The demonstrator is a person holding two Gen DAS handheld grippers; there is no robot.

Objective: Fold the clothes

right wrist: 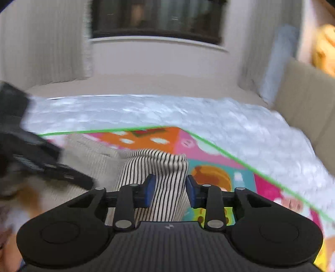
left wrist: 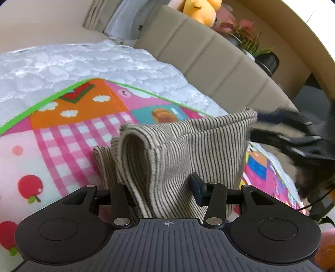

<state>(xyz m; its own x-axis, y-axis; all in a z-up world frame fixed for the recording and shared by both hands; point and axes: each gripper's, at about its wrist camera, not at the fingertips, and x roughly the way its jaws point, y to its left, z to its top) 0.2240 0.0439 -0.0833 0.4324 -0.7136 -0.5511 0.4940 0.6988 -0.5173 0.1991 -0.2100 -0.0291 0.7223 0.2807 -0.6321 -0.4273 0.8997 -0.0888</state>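
- Striped garment [left wrist: 173, 150]: soft ribbed knit cloth, beige with fine dark lines, matt, slightly fuzzy.
- Play mat [left wrist: 62, 134]: smooth printed sheet with slight sheen, green bound edge.
- Bed cover [left wrist: 83, 60]: white quilted cloth, puckered, faintly glossy.
- Headboard [left wrist: 209, 60]: tan padded upholstery, matt, channelled.
- Left tool [left wrist: 165, 188]: matt black plastic arms, ribbed grey housing, shiny metal pivot pins.
- Right tool [right wrist: 169, 188]: same black plastic; blue pads, matt.
- Plush toy [left wrist: 199, 10]: yellow pile fabric.
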